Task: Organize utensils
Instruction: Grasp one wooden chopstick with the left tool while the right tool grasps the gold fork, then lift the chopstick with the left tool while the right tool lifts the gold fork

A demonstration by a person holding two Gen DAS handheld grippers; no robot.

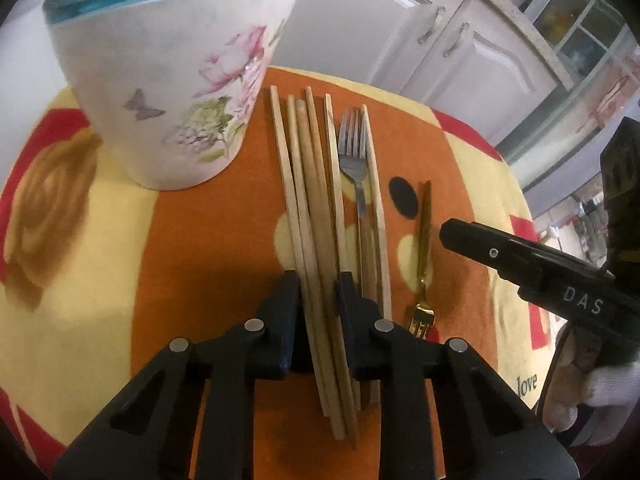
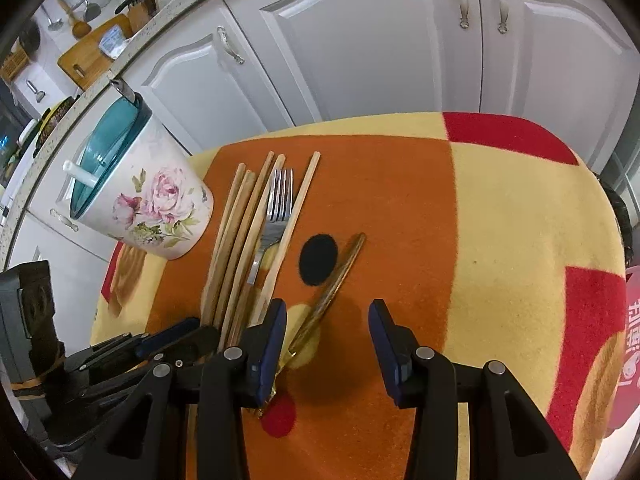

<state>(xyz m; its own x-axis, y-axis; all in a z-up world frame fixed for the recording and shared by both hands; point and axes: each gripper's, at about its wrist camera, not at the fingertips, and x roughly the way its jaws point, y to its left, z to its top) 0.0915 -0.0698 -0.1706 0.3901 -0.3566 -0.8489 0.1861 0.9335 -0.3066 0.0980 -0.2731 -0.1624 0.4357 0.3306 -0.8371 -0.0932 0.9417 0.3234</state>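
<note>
Beside kitchen cabinets (image 2: 360, 48), floral utensil holder (image 2: 152, 208) holds one white handle (image 2: 80, 174).

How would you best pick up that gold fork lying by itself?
Grip the gold fork across its slim handle near the middle, coming straight down from above. It lies flat on the cloth, apart from the chopsticks, so fingers fit on either side.

The left gripper (image 1: 318, 286) clamps a bundle of wooden chopsticks (image 1: 310, 200) on the patterned cloth (image 1: 192, 240), beside a silver fork (image 1: 354, 160), a gold fork (image 1: 422, 264), the floral holder (image 1: 168, 92) and the right gripper (image 1: 460, 236).
</note>
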